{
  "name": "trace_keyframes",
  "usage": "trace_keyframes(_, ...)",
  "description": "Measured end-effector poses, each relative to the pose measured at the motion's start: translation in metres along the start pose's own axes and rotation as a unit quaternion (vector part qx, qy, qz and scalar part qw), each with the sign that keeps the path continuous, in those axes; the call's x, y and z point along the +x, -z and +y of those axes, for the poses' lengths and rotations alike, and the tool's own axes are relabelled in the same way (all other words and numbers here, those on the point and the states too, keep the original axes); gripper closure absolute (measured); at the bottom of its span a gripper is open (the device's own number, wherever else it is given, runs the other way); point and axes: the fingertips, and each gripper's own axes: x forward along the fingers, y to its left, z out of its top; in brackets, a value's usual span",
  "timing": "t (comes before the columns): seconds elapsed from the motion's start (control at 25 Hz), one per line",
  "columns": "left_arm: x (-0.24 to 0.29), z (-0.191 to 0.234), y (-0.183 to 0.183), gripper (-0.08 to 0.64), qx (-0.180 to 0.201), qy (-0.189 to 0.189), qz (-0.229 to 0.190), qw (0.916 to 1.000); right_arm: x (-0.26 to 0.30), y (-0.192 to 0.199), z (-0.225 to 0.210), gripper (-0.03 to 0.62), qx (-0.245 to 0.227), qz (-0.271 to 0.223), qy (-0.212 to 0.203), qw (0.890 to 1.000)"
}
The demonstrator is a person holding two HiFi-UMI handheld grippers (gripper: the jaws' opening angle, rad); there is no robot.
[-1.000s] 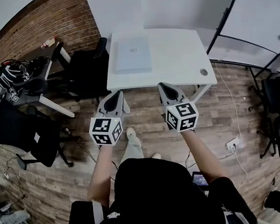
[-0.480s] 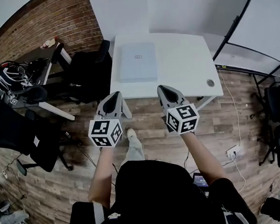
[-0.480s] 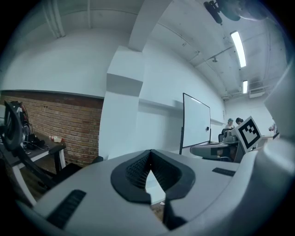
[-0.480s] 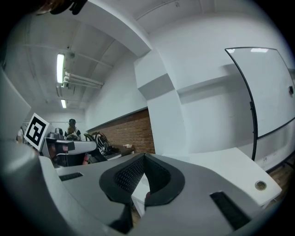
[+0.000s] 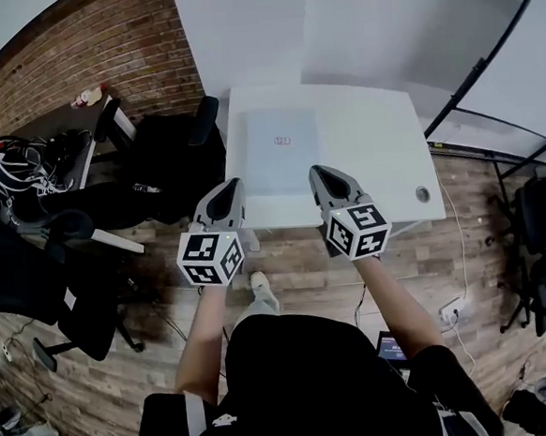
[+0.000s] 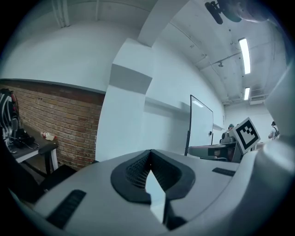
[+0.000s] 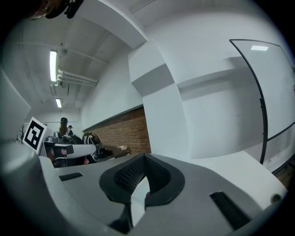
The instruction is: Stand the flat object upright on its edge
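Fingers (image 6: 133, 171) of L gripper (image 5: 226, 184) are closed tip to tip w/ nothing btwn them. In head view it shows at table's (image 5: 371, 148) near-left corner. Flat object (image 5: 282, 150), pale blue, lies flat on table's left half. R gripper (image 5: 319, 171), likewise closed & empty, shows by object's near-right corner.

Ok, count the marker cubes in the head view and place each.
2. One marker cube sits on the left tool, the other cube on the right tool, both near the white table's front edge. None seems hidden.
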Motion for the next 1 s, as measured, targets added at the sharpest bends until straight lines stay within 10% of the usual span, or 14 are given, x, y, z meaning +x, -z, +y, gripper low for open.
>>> trace_keyframes(1.0,0.124,0.135,0.030,0.549,-0.056,0.080,0.063,0.9932,0.166,0.034,-0.061,0.552,0.043,0.080,0.078,0.993)
